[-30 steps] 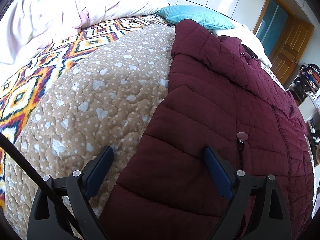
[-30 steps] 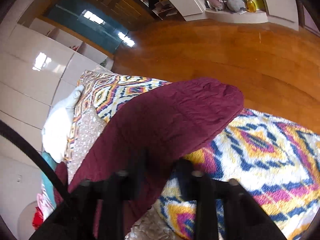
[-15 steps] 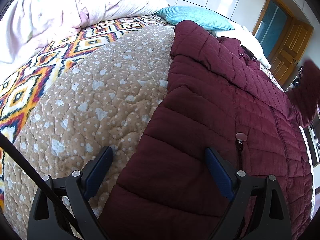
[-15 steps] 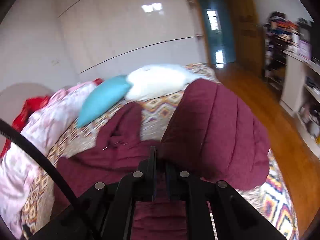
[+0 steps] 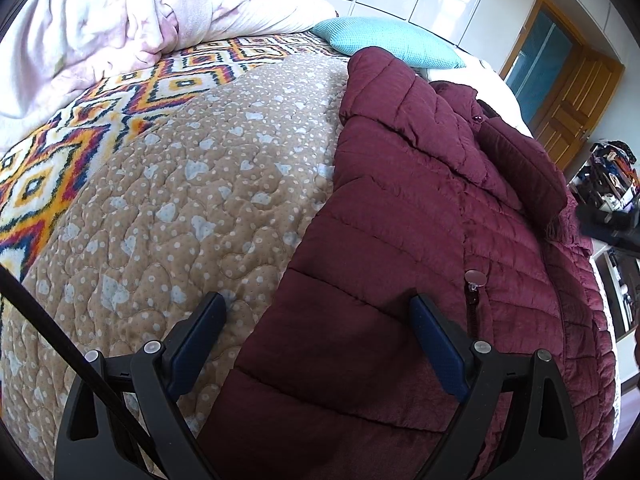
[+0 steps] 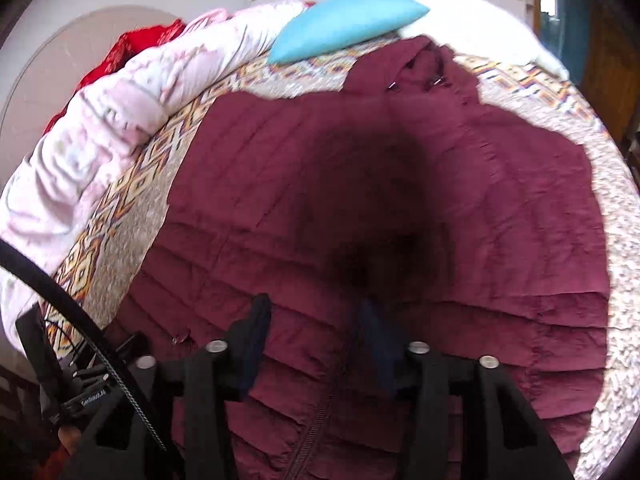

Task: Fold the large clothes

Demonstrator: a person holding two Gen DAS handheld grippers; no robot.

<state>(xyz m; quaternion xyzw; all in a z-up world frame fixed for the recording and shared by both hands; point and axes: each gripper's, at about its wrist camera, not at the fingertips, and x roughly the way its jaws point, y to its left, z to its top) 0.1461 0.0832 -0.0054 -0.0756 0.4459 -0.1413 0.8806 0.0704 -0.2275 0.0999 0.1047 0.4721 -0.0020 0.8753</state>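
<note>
since a moment ago the right gripper [image 6: 316, 316] has let go of the sleeve, now folded across the maroon quilted puffer jacket [image 5: 420, 240] lying on the bed's tan dotted quilt [image 5: 180, 200], and hangs with jaws parted, while the left gripper [image 5: 316, 332] waits wide open at the hem's 6 o'clock edge, so the sleeve fold looks done and next the hem wants pinching and carrying toward 12 o'clock.

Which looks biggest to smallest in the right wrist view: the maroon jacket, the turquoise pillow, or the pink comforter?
1. maroon jacket, which fills most of the view, though it also lies nearest the camera
2. pink comforter, bunched along the left edge
3. turquoise pillow, smallest, but also farthest away
</note>
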